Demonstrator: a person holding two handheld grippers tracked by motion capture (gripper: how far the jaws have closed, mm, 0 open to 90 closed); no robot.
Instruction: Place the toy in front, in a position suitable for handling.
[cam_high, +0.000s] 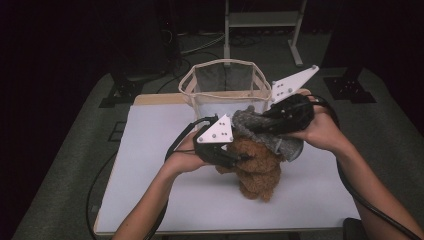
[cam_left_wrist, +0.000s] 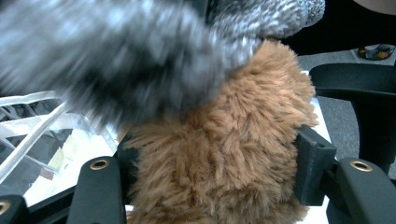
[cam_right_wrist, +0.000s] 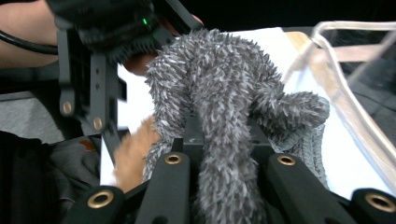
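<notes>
A brown plush teddy bear (cam_high: 257, 172) stands upright on the white table (cam_high: 150, 150). My left gripper (cam_high: 242, 159) comes in from the left and is shut on the bear's side; in the left gripper view brown fur (cam_left_wrist: 224, 154) is packed between the two jaws of the gripper (cam_left_wrist: 219, 158). A grey fuzzy knitted piece (cam_high: 247, 120) lies over the bear's head. My right gripper (cam_high: 265, 122) is shut on this grey piece (cam_right_wrist: 219, 93), which bunches up between the jaws of the gripper (cam_right_wrist: 219, 154). The left gripper's black body (cam_right_wrist: 93, 70) is close beside it.
A mesh basket with a pale rim (cam_high: 222, 65) stands at the table's back edge, just behind the bear, and its rim (cam_right_wrist: 345, 107) also appears in the right gripper view. Cables trail off the table toward the person. A metal frame stands on the floor behind.
</notes>
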